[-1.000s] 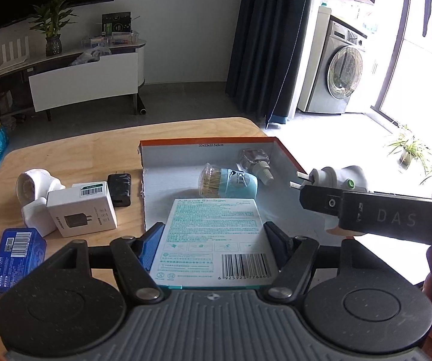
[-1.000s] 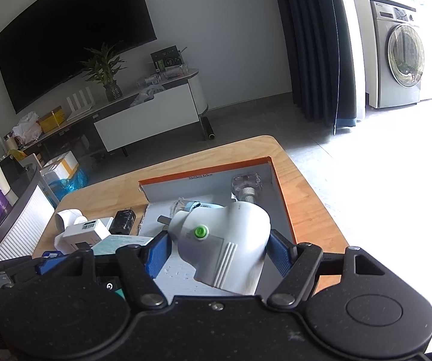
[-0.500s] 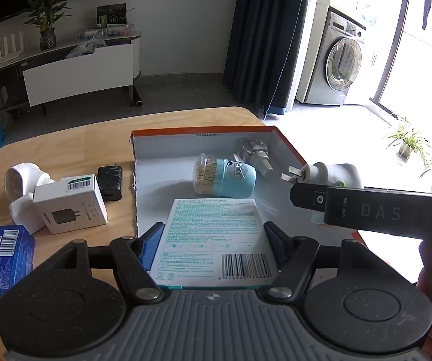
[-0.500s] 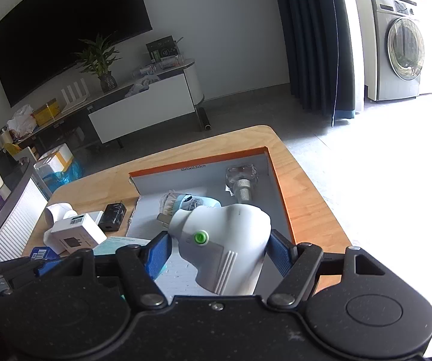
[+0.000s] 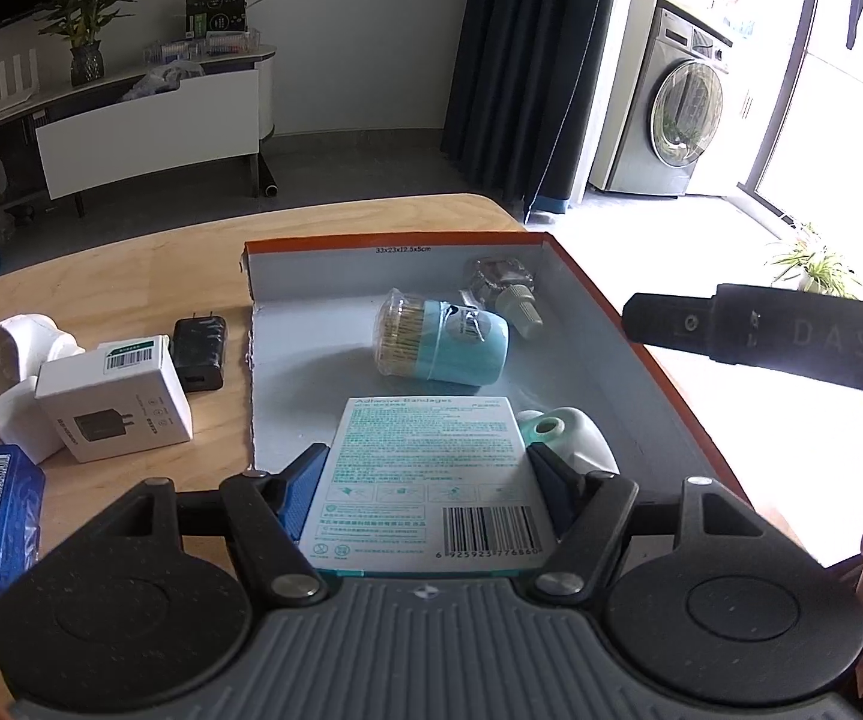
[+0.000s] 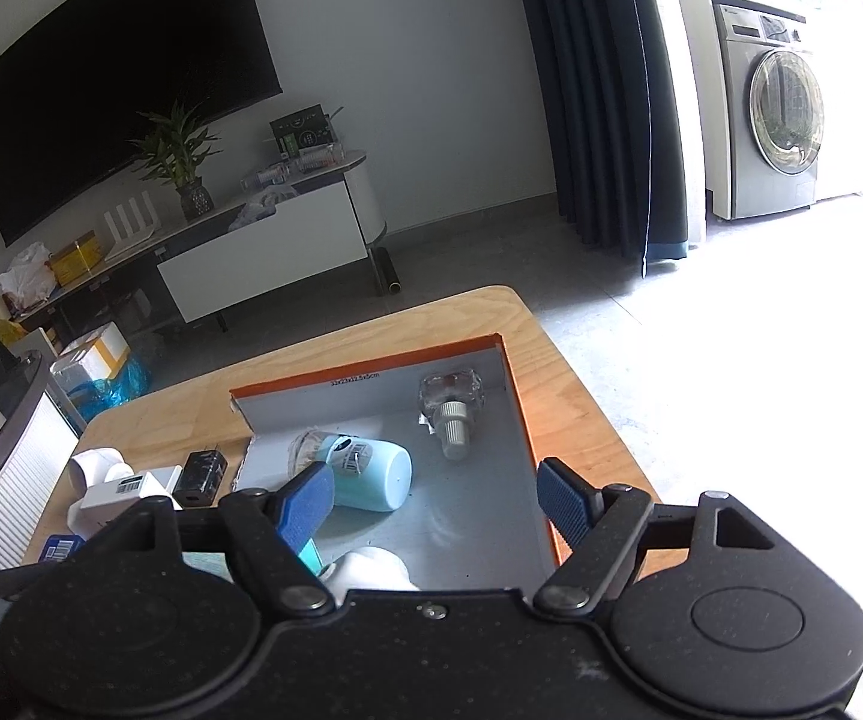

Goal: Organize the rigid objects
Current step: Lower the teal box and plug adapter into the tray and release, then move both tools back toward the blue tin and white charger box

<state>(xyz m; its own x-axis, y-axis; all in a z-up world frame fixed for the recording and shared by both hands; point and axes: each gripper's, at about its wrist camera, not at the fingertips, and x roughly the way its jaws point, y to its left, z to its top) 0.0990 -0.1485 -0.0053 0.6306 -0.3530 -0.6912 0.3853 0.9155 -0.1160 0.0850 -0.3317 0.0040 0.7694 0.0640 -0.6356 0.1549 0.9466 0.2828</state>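
Here, from my left wrist camera, my left gripper [image 5: 425, 474] pinches a box of adhesive bandages [image 5: 425, 474] by its two long sides, blue pads pressed on, holding it flat above the near end of the open orange-edged cardboard box [image 5: 581, 282], probably so it can be set down inside. Its long axis runs away from me, barcode end nearest. Past it a toothpick jar with a teal cap [image 5: 440, 339] lies on its side, long axis across the box. A white plug-in device [image 5: 569, 435] rests just right of the bandages. On the table [image 5: 131, 252] to the left wait a charger carton [image 5: 113, 399] and a black adapter [image 5: 198, 354]. From my right wrist camera, my right gripper [image 6: 434, 501] is empty, its jaws opening over the box floor; the white device sits below them, released.
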